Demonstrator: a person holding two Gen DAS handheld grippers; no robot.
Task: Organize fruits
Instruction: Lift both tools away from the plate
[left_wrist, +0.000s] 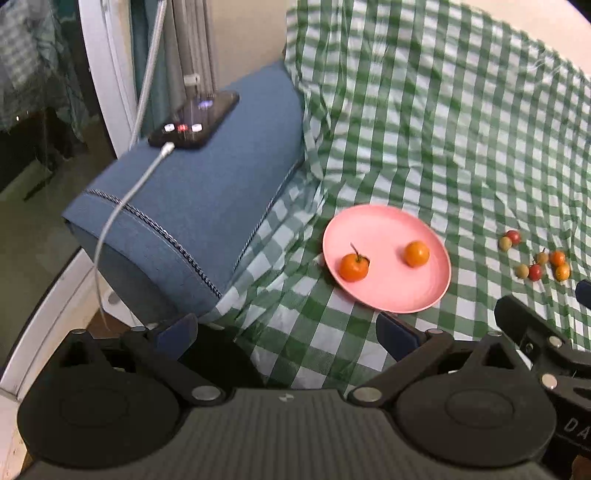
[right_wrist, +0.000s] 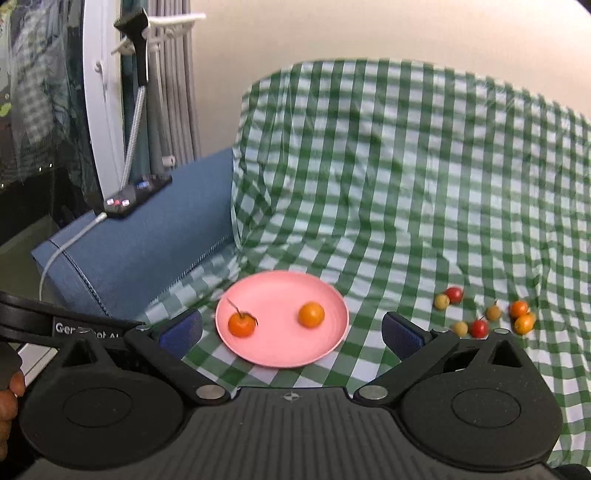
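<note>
A pink plate (left_wrist: 388, 291) (right_wrist: 280, 350) lies on the green checked cloth and holds two orange fruits: one with a stem (left_wrist: 354, 266) (right_wrist: 241, 324) and one plain (left_wrist: 416, 253) (right_wrist: 311, 314). Several small red, orange and tan fruits (left_wrist: 535, 258) (right_wrist: 484, 314) lie loose on the cloth to the plate's right. My left gripper (left_wrist: 288, 332) is open and empty, near the plate's front left. My right gripper (right_wrist: 291, 328) is open and empty, just in front of the plate. The right gripper's body also shows at the right edge of the left wrist view (left_wrist: 535, 332).
A blue sofa armrest (left_wrist: 192, 221) (right_wrist: 140, 243) stands left of the plate, with a black phone (left_wrist: 194, 120) (right_wrist: 133, 197) and a white cable (left_wrist: 122, 206) on it. The checked cloth (left_wrist: 443, 129) (right_wrist: 406, 184) runs up the sofa back. A white ring frame (right_wrist: 99, 110) stands at far left.
</note>
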